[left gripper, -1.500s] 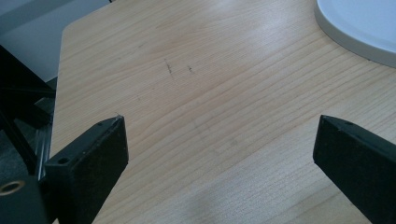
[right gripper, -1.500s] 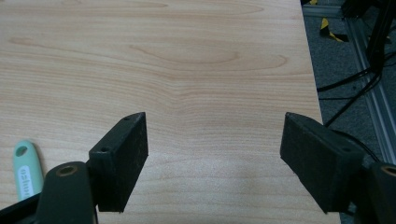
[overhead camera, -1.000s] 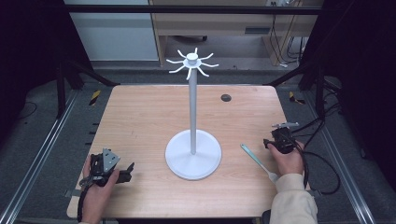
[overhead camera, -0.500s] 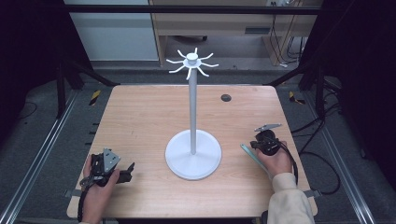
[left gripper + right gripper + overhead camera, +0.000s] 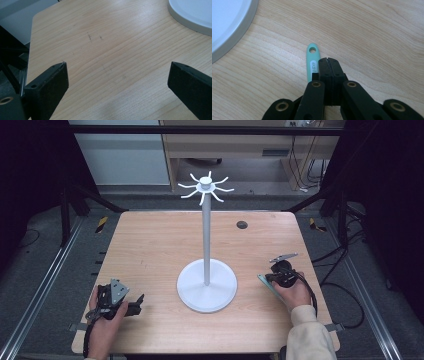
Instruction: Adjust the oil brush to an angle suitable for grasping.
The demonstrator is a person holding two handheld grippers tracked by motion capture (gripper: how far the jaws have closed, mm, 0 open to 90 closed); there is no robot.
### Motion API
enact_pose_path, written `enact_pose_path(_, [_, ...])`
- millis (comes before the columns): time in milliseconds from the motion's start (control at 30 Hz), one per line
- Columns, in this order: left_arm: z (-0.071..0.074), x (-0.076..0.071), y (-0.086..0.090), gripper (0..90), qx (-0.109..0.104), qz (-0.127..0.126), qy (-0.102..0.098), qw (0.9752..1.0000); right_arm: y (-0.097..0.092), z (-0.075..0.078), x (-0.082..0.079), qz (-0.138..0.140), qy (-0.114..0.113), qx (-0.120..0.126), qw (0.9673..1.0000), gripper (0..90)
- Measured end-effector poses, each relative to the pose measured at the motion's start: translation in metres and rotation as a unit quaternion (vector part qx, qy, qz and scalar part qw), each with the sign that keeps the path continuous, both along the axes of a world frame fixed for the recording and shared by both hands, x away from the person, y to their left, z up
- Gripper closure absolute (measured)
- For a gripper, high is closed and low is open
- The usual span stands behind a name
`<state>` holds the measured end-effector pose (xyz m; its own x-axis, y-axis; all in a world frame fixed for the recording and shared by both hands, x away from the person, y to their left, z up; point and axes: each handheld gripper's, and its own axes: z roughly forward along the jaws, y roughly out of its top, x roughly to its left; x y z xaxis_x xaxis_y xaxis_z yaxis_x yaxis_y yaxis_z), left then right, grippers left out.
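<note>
We see the wooden worktop [image 5: 150, 245] w/ a white hook stand [image 5: 206, 270] at centre. Left gripper [image 5: 131, 306] rests near the front-left corner, jaws wide apart, nothing btwn them. Right gripper [image 5: 327, 60] sits right of the stand's base, jaws closed together, just beside a mint-green handle [image 5: 312, 61] lying flat

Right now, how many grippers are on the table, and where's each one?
2. The left gripper is at the near left of the table, jaws wide apart. The right gripper is near right, beside the white stand's base, jaws closed next to a green handle.
</note>
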<state>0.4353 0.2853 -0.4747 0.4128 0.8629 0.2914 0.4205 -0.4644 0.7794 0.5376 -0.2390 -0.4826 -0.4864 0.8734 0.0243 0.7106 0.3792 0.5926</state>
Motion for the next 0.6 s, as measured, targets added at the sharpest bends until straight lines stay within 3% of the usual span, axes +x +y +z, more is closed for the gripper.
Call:
enact_pose_path(233, [0.000,0.000,0.000,2.9,0.001,0.000,0.002,1.0000,0.006,0.000,-0.004,0.031,0.015,0.022,0.9992,90.0])
enact_pose_path(400, [0.000,-0.001,0.000,2.9,0.000,0.000,0.001,1.0000,0.020,0.002,-0.015,0.080,0.030,0.014,0.9963,90.0])
enact_pose_path(600, [0.000,-0.001,-0.001,2.9,0.000,0.000,0.002,1.0000,0.021,0.003,-0.017,0.084,0.031,0.018,0.9959,90.0])
